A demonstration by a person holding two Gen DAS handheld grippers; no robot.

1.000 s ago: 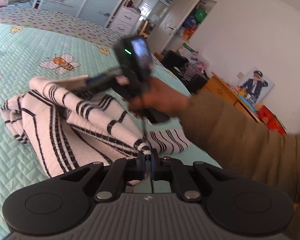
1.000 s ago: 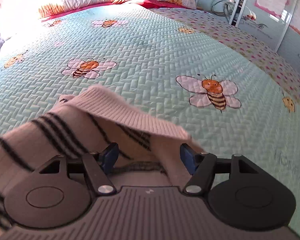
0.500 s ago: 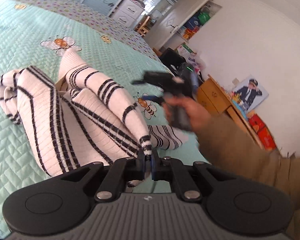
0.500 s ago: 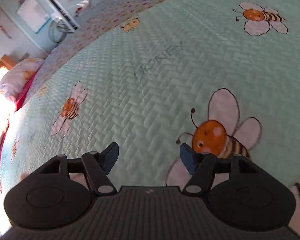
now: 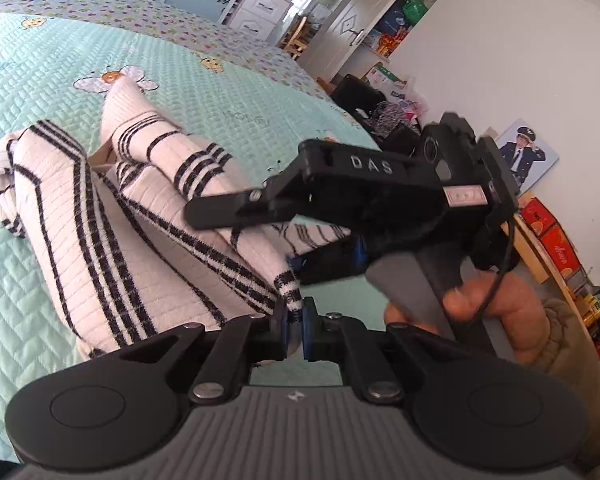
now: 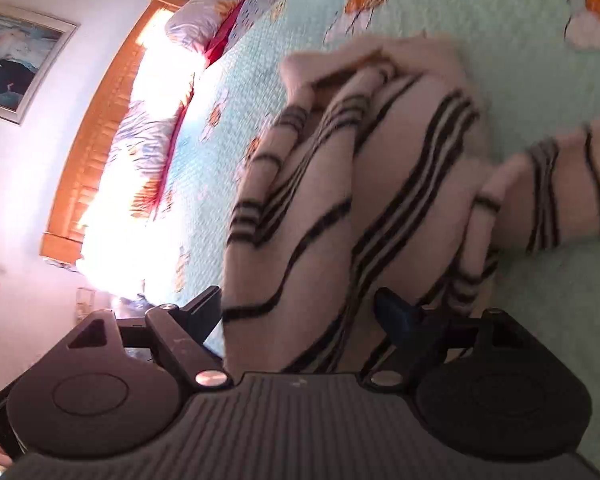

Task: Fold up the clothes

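1. My left jaws [image 5: 295,322] are pinching a striped cuff of the sweater [image 5: 112,216], pressed together on the fabric.
2. The sweater is lying bunched on the bed [image 5: 204,92], spreading from my left jaws toward ten o'clock in the left wrist view.
3. My right jaws [image 6: 300,312] have just been opening and are standing spread, with sweater [image 6: 340,184] fabric lying between them, unpinched.
4. A hand [image 5: 496,312] is holding my right gripper at three o'clock, tilted on its side.

Bare bedspread [image 5: 228,92] lies free beyond the bunched sweater [image 5: 112,216]; the right gripper [image 5: 260,236] crowds its near end.
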